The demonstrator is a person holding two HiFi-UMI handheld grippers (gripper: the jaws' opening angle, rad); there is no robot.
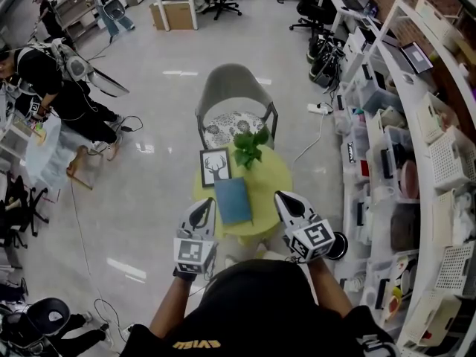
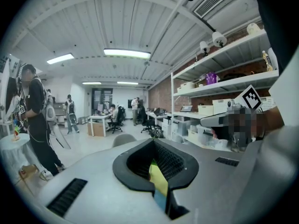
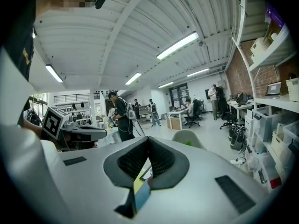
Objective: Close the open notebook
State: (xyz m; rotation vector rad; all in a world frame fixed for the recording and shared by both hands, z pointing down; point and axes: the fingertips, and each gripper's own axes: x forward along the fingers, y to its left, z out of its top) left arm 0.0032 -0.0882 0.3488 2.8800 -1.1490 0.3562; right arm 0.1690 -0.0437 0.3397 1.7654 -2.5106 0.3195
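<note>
Both claws pinched tight, nothing in them: left gripper (image 1: 201, 208) and right gripper (image 1: 286, 201) hover at the near edge of the round table (image 1: 271, 173). Between them lies the notebook (image 1: 233, 201), blue cover flat — closed, by the look of it. Job looks done — only backing away remains.

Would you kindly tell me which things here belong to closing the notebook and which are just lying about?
For the job: notebook (looks shut already), table under it, left gripper, right gripper.
Lying about: deer picture, plant, chair.
</note>
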